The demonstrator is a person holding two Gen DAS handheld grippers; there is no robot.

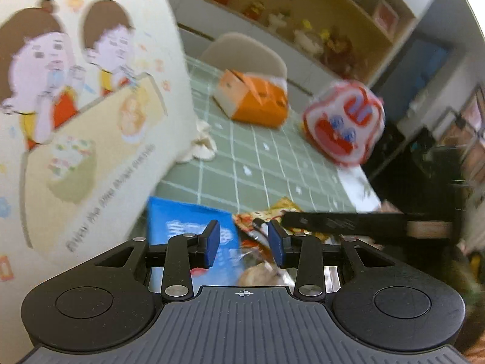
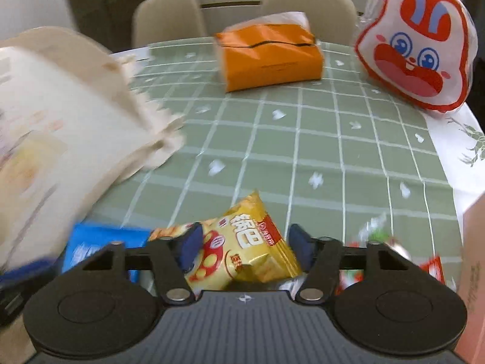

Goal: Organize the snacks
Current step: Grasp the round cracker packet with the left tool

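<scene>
My right gripper [image 2: 245,248] is shut on a yellow snack packet [image 2: 254,242] at the near edge of the green checked tablecloth [image 2: 303,151]. Its blue pads press on the packet's two sides. A blue packet [image 2: 97,239] lies to its left. A large cream bag with a cartoon print [image 1: 75,106] fills the left of both views, blurred. My left gripper [image 1: 244,242] hovers over the blue packet [image 1: 182,224] and a crumpled yellow-red packet [image 1: 257,221]. Its jaws stand apart and the pads press on nothing. One of the right gripper's fingers [image 1: 333,227] reaches in from the right.
An orange tissue pack [image 2: 269,57] lies at the far middle of the table. A white and red rabbit-face bag [image 2: 418,48] stands at the far right. Red and green packets [image 2: 379,236] lie near right, beside a pink box [image 2: 473,257]. Two beige chairs [image 2: 169,15] stand behind the table.
</scene>
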